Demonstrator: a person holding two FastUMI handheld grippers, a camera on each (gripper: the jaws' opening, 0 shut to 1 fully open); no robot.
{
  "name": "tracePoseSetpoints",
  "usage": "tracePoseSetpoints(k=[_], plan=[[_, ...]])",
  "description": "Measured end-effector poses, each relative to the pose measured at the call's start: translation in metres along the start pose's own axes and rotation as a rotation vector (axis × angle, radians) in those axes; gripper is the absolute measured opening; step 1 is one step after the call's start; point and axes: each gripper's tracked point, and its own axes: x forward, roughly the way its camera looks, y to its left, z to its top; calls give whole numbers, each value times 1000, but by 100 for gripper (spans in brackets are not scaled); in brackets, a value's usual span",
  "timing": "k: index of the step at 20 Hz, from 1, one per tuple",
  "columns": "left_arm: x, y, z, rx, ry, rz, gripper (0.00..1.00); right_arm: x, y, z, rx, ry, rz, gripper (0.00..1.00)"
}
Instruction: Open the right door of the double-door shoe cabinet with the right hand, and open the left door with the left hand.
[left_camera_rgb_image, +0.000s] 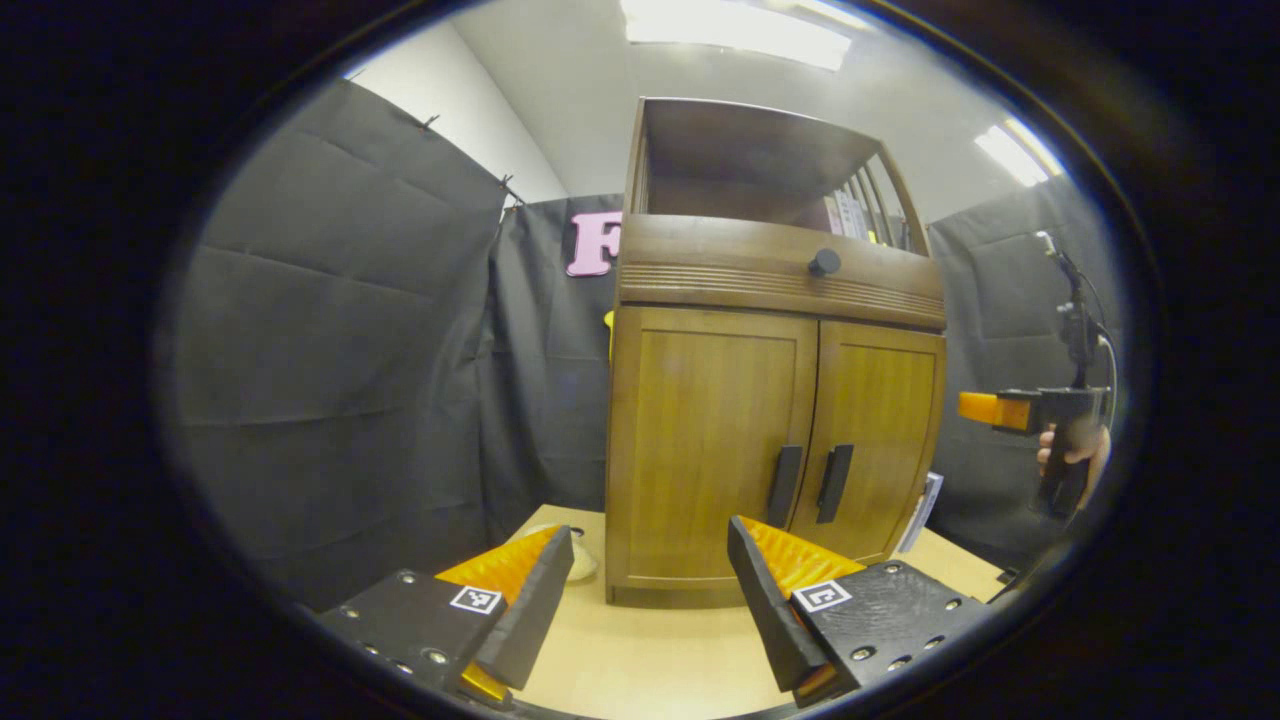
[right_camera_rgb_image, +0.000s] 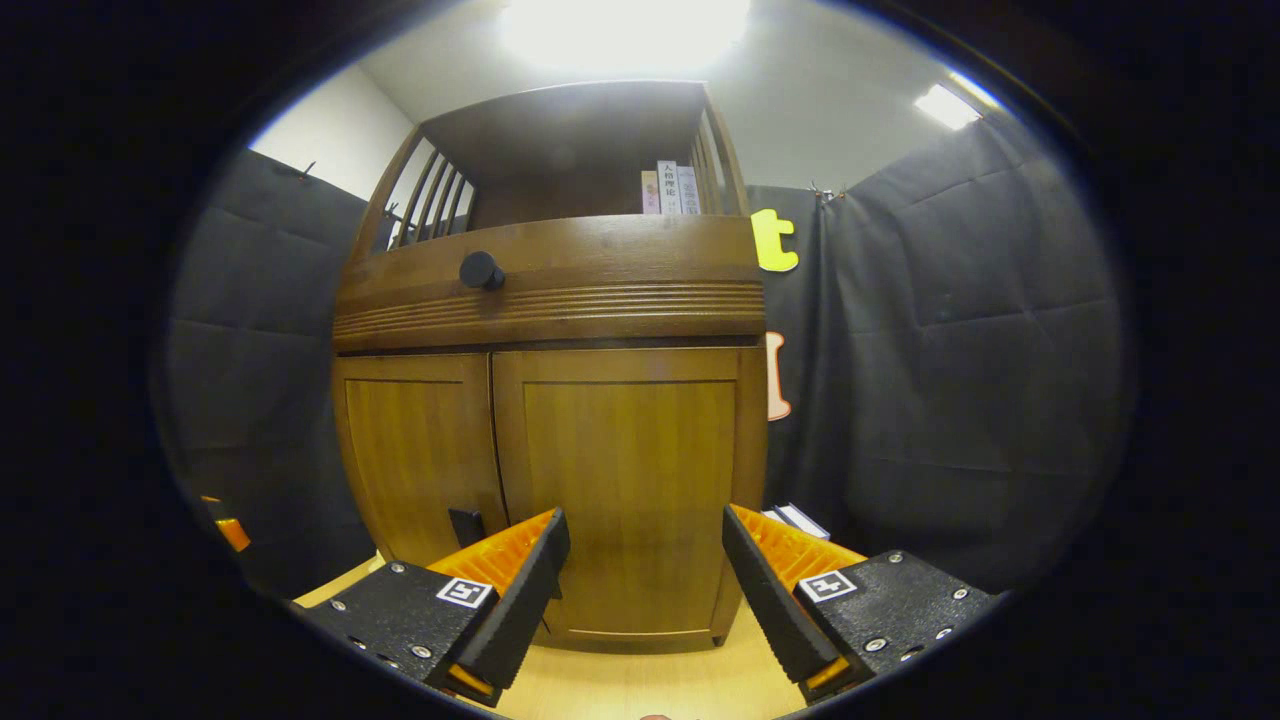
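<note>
Left gripper (left_camera_rgb_image: 650, 580): fingers wide apart, level, facing shoe cabinet (left_camera_rgb_image: 770, 400).
Right gripper (right_camera_rgb_image: 640, 570): wide apart, near right door (right_camera_rgb_image: 625, 480).
Doors: both closed.

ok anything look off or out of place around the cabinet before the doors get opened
Nothing stands out. The shoe cabinet stands square on the table, with the left door and right door both shut and flush. Both black handles hang straight, and both sets of tongs are open and clear of it.

Shoe cabinet (left_camera_rgb_image: 770, 400) on table (left_camera_rgb_image: 640, 660); 2 doors below drawer knob (left_camera_rgb_image: 824, 262); open shelf on top
</note>
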Motion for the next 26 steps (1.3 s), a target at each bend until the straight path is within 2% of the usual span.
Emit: tracePoseSetpoints(k=[5,6,8,10,11,13,14,15,16,18,19,20,21,22,23,24,26], plan=[[-22,16,-12,-18,10,17,89,34,38,-11,22,22,62,95],[-26,19,-14,-24,12,24,89,41,46,-17,30,33,77,92],[-28,22,-16,-31,13,45,89,55,60,-30,37,62,96,95],[-29,26,-16,-31,14,60,89,68,66,-49,35,96,92,95],[-30,29,-18,-28,18,66,89,75,69,-56,34,110,88,92],[-30,36,-20,-21,30,81,89,84,74,-70,37,138,85,95],[-30,41,-23,-19,38,87,89,89,76,-77,38,152,83,92],[-29,44,-27,-18,48,93,89,93,76,-83,37,163,81,95],[-27,48,-30,-17,59,99,89,98,78,-90,35,176,78,92],[-25,50,-36,-18,74,110,89,107,81,-101,32,195,75,91],[-22,51,-41,-24,80,113,89,111,82,-105,30,204,74,91],[-19,51,-43,-32,86,113,89,114,83,-110,26,215,71,95],[-16,50,-46,-40,91,112,89,117,84,-112,25,224,69,95],[-14,50,-47,-45,93,112,89,117,84,-110,24,229,68,91],[-13,49,-48,-48,94,113,89,119,84,-111,21,235,65,95],[-13,50,-48,-50,95,115,89,118,85,-111,22,244,61,91],[-10,50,-55,-50,115,115,89,118,84,-110,27,257,55,91]])
